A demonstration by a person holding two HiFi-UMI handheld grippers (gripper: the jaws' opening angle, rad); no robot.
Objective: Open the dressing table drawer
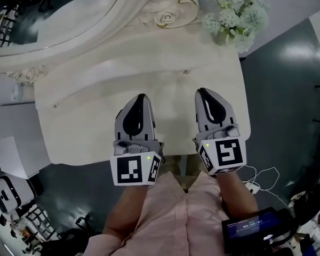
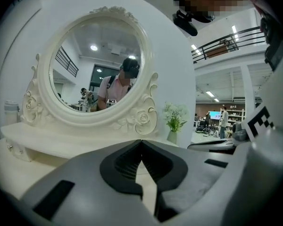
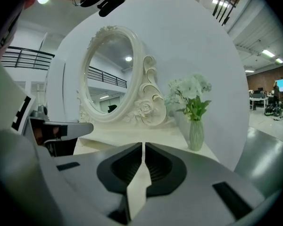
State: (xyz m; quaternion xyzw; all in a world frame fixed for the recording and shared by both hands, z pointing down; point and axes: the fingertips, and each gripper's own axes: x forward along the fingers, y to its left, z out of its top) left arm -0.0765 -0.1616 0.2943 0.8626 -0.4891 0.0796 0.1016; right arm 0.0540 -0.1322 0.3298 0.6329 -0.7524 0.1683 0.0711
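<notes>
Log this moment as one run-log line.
left claw shut, empty | right claw shut, empty | both over dressing table top

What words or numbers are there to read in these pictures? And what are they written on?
Nothing here reads clearly.
Small dark screen, bottom right of the head view: light digits, too blurred to read.
Left marker cube and right marker cube: black and white squares only, no letters.
Far-off wall screen in the left gripper view: too small to read.
</notes>
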